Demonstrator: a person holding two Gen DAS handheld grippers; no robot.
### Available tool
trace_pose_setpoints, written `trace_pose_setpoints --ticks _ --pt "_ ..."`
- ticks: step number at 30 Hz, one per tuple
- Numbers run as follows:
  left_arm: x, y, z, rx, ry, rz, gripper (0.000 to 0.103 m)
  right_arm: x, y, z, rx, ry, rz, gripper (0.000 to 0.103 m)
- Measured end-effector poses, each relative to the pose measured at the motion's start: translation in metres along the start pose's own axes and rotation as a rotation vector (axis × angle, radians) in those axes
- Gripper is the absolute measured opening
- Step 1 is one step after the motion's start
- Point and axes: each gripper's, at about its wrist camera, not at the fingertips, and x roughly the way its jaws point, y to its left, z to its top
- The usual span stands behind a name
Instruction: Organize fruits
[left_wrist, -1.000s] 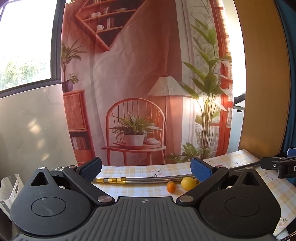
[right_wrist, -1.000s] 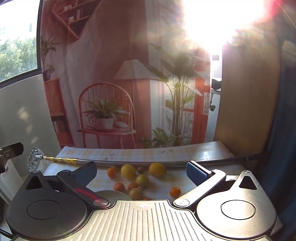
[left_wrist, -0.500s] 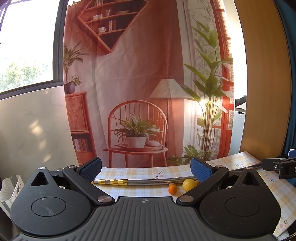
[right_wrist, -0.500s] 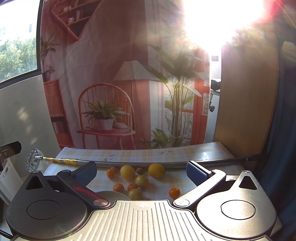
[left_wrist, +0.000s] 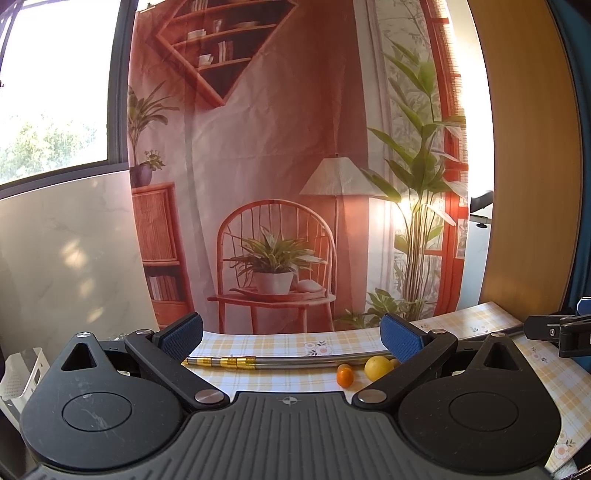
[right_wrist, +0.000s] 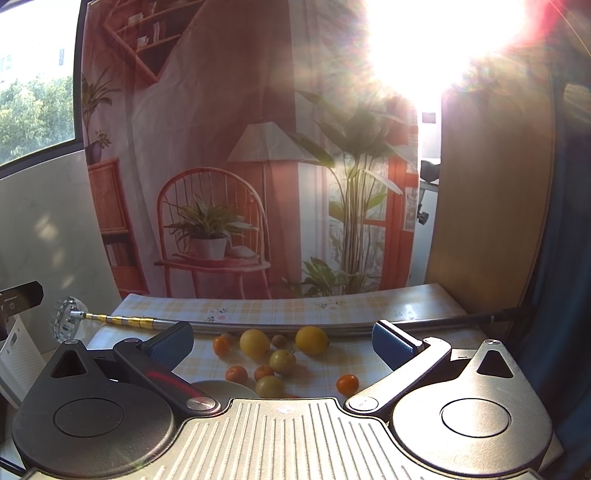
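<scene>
A: Ten or so fruits lie loose on the checked tablecloth (right_wrist: 369, 314), lower centre of the right wrist view. None is sorted yet.

B: List them.

A: Two yellow lemons (right_wrist: 311, 340) just below the telescopic metal rod (right_wrist: 280, 326). Two greenish round fruits (right_wrist: 282, 362) beneath them. Small orange citrus: one at the left of the cluster (right_wrist: 221, 346), two lower (right_wrist: 236, 373), one apart at lower right (right_wrist: 347, 383). One small brown fruit (right_wrist: 277, 340) between the lemons; kind unclear.

B: Any receptacle?

A: Pale dish rim (right_wrist: 218, 387), lower left of centre, mostly hidden by the gripper body. It appears to hold nothing, though much of it is out of sight.

B: Gripper states?

A: Right gripper (right_wrist: 282, 341): jaws spread wide, holding nothing, above the table and short of the cluster. Left gripper (left_wrist: 291, 334): jaws likewise wide apart, holding nothing. In its view only one lemon (left_wrist: 377, 367) and one orange citrus (left_wrist: 345, 376) show, lower right.

B: Progress?

A: Judged at the very start. Every fruit is left to pick and place; how they are to be grouped is not evident.
</scene>
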Motion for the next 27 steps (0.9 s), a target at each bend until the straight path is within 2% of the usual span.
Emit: trace_pose_setpoints --ticks 27 --pt "-0.0004 0.0038 -0.0003 0.001 0.001 -0.005 0.103 -0.002 0.0014 -0.0014 -0.007 -0.007 -0.004 0.103"
